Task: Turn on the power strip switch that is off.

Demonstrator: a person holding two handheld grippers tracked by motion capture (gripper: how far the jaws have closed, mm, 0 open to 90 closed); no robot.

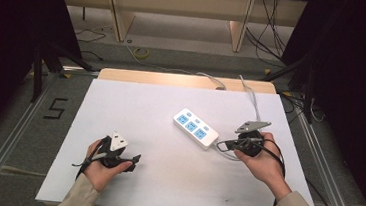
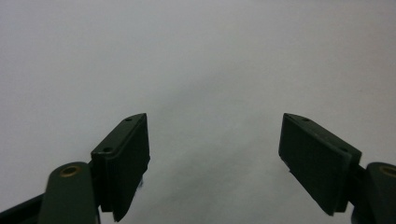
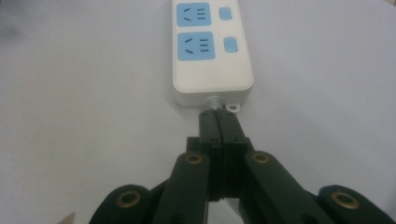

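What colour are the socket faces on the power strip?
Light blue, on the white power strip; the right gripper view shows it best.

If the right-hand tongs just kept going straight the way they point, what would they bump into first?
Most likely the white power strip: the right tongs, shut, point at its cord end, seemingly almost touching, though depth is unclear.

white table point(image 1: 120, 107), floor cables point(image 1: 140, 53)

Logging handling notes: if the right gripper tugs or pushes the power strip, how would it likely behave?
The power strip looks like a rigid plastic box lying flat, so it should slide, not tip. The white tabletop seems smooth. Pulled by its cord end, it may swivel.
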